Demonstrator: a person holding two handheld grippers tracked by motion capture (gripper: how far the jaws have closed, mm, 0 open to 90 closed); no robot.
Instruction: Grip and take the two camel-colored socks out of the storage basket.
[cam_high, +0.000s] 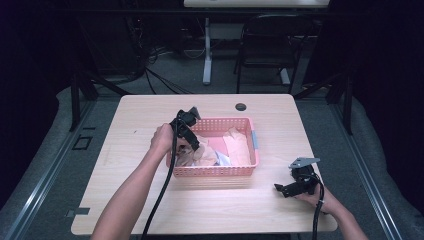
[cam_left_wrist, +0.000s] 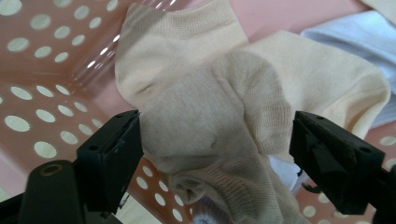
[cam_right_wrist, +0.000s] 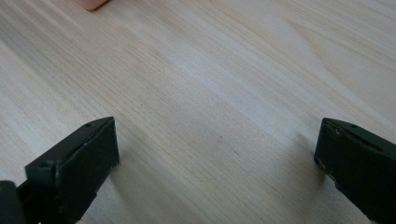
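Pale wood table under dark studio surroundings, with a pink perforated basket near its centre holding beige socks. At the basket's left end, the left gripper reaches down into the pile, its jaws spread wide on either side of a grey-beige sock; the left gripper view shows the sock bunched between them, touching or almost touching the left jaw and clear of the right one, so nothing is clamped. That close view also reveals a cream sock beneath and a pale blue cloth at the edge. Well apart, near the table's right front corner, the right gripper rests low over bare wood, jaws wide open and empty.
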